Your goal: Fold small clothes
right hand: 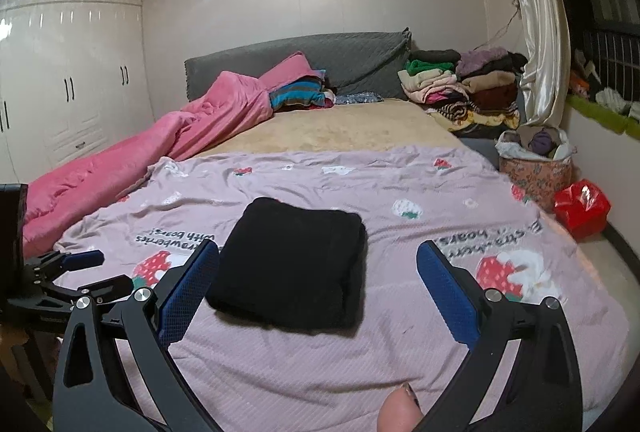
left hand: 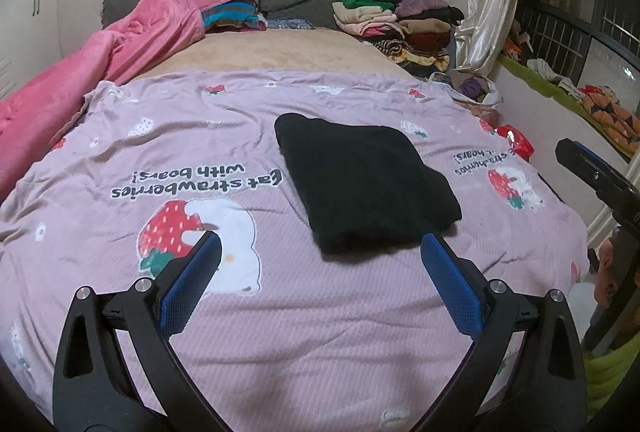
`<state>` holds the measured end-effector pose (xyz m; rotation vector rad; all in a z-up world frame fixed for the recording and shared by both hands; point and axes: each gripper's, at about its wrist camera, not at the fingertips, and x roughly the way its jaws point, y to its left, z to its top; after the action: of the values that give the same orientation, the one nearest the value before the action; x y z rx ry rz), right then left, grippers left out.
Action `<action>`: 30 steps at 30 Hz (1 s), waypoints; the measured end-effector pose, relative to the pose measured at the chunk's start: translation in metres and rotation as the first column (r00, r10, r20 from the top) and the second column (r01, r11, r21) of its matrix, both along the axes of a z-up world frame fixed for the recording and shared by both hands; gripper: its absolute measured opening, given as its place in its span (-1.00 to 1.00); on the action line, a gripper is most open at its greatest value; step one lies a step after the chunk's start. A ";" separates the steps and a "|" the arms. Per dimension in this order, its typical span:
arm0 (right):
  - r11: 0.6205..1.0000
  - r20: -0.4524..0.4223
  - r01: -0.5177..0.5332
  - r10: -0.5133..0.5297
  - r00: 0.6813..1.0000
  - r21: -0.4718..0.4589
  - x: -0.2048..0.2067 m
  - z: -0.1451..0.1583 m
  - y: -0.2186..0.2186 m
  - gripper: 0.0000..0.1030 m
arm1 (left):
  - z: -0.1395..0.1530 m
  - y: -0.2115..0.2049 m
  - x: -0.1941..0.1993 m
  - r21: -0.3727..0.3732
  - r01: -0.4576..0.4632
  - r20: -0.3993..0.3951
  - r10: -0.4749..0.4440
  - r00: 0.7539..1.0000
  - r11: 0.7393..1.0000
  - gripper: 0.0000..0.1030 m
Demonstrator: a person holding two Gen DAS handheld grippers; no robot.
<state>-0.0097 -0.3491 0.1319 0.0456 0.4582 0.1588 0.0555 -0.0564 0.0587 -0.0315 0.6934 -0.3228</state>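
Observation:
A black garment (left hand: 364,184) lies folded into a flat rectangle on the lilac strawberry-print sheet (left hand: 160,160); it also shows in the right wrist view (right hand: 292,264). My left gripper (left hand: 320,244) is open and empty, held just in front of the garment's near edge. My right gripper (right hand: 318,252) is open and empty, with the garment lying between and beyond its fingers. The left gripper (right hand: 80,264) shows at the left edge of the right wrist view, and part of the right gripper's body (left hand: 596,172) at the right of the left wrist view.
A pink quilt (right hand: 152,148) lies bunched along the bed's left side. Stacks of folded clothes (right hand: 464,84) sit at the head of the bed on the right. A floral basket of clothes (right hand: 536,168) and a red bag (right hand: 582,208) stand at the bed's right edge.

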 end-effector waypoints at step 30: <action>0.992 -0.171 0.114 -0.122 0.978 -0.050 -0.027 -0.117 0.006 0.91 | -0.074 0.003 -0.019 0.017 -0.008 -0.073 0.009 0.997 1.000 0.82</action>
<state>-0.0366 -0.3427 0.0147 0.0472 0.6314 0.0286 0.0360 -0.0535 -0.0152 -0.0302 0.7683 -0.3083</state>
